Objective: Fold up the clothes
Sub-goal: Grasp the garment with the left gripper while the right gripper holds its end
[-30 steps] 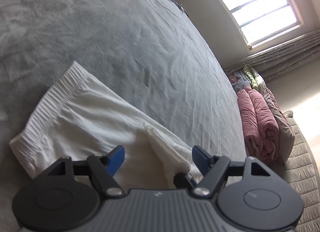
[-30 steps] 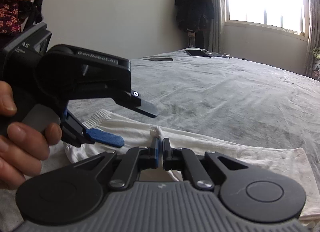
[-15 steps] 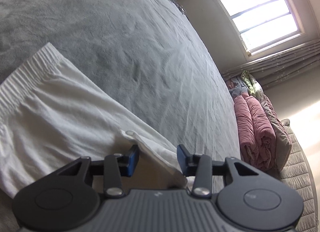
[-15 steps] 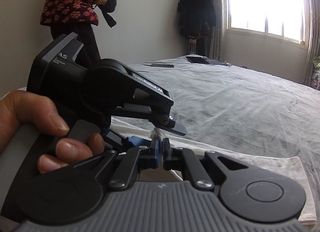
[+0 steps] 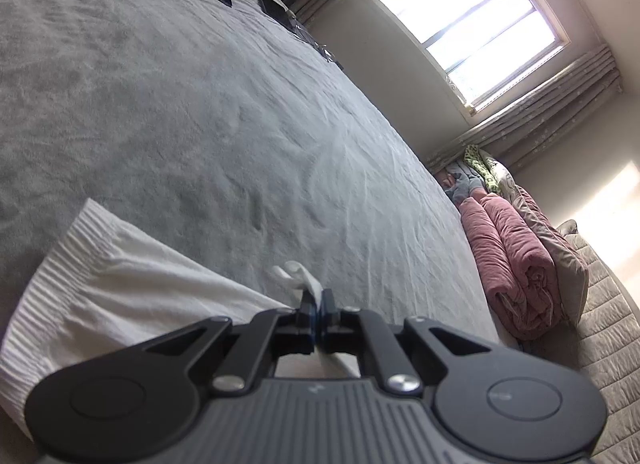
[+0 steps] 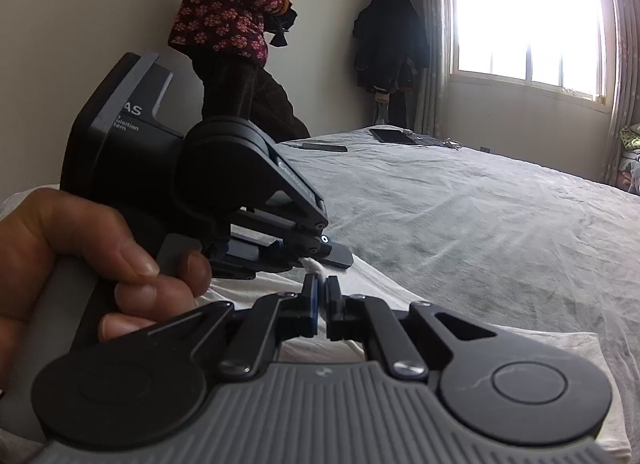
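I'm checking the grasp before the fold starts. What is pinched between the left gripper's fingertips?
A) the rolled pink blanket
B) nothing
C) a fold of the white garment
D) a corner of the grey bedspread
C: in the left wrist view the left gripper is shut on a raised tuft of the white garment, which lies on the grey bedspread.

We hold two black two-finger grippers side by side: our left gripper (image 5: 319, 306) pinched shut, right gripper (image 6: 322, 296) clamped likewise, our left hand (image 6: 76, 260) wrapping its handle.
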Demonstrator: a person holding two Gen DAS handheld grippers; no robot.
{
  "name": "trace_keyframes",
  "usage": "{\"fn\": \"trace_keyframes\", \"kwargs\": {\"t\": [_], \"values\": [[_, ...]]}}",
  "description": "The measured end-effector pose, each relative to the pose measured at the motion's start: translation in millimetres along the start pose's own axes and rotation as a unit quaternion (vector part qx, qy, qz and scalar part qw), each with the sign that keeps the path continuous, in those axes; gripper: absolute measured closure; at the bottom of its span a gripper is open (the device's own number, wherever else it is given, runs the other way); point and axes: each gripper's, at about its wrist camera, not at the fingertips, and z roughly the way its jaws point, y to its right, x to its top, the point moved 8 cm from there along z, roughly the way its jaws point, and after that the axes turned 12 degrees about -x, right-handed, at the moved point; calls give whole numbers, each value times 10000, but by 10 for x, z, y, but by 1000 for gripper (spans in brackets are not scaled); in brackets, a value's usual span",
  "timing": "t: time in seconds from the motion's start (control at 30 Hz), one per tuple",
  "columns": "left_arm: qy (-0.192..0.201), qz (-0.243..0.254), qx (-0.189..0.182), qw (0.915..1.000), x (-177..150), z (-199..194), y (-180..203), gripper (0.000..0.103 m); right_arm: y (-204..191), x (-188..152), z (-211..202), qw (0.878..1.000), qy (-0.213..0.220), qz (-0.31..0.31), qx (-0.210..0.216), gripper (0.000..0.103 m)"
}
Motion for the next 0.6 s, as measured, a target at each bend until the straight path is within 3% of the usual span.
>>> {"fn": "trace_keyframes", "kwargs": {"t": [0.37, 0.6], "values": [[144, 107, -36, 9998, 269, -253, -236, 101, -297, 94, 211, 9990, -153, 249, 336, 99], [11, 226, 215, 9995, 302, -320, -443, 101, -506, 32, 323, 9977, -294, 360, 500, 99]]}}
